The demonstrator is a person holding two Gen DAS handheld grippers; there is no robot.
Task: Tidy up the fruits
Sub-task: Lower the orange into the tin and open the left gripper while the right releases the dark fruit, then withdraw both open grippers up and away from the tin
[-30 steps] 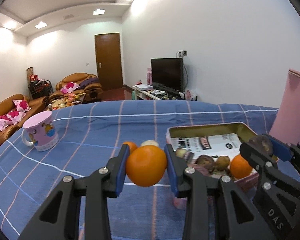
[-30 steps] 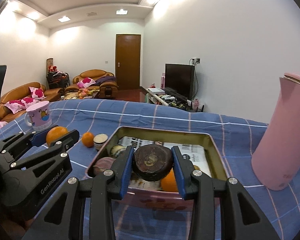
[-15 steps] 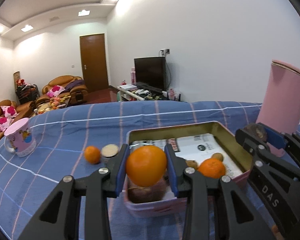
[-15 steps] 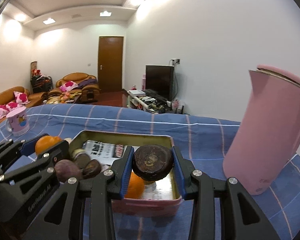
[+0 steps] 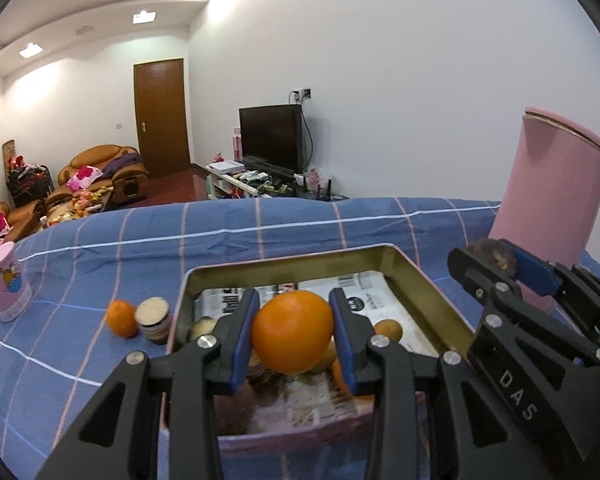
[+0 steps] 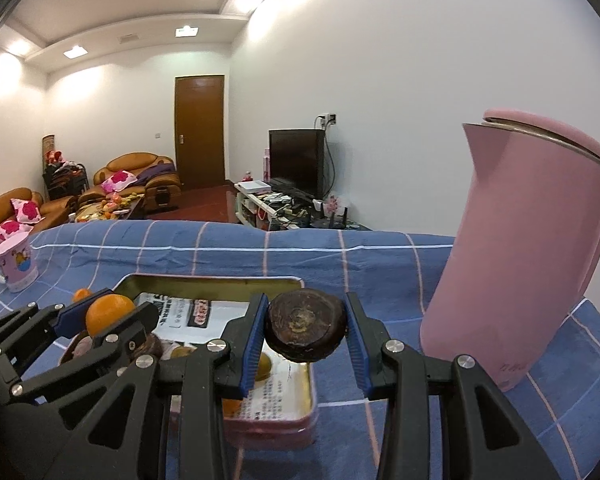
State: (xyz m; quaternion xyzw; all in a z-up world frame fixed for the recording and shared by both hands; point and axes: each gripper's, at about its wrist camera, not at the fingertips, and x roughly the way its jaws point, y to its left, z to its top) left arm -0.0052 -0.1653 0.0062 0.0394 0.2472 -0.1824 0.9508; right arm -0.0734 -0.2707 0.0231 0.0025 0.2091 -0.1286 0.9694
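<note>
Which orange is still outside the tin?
The small orange on the blue cloth, left of the tin beside a small jar; the large orange is in the left gripper.

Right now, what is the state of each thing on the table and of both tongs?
Left tongs: shut on the orange, above the tin.
Right tongs: shut on the dark fruit.
Tin: open, paper-lined, holding fruit.
Small orange: on the cloth, outside the tin.
Pink jug: upright, lid closed.

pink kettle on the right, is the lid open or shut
Shut. The lid sits flat on the pink kettle, its metal rim line closed all the way round to the spout; the kettle stands upright on the blue tablecloth.
</note>
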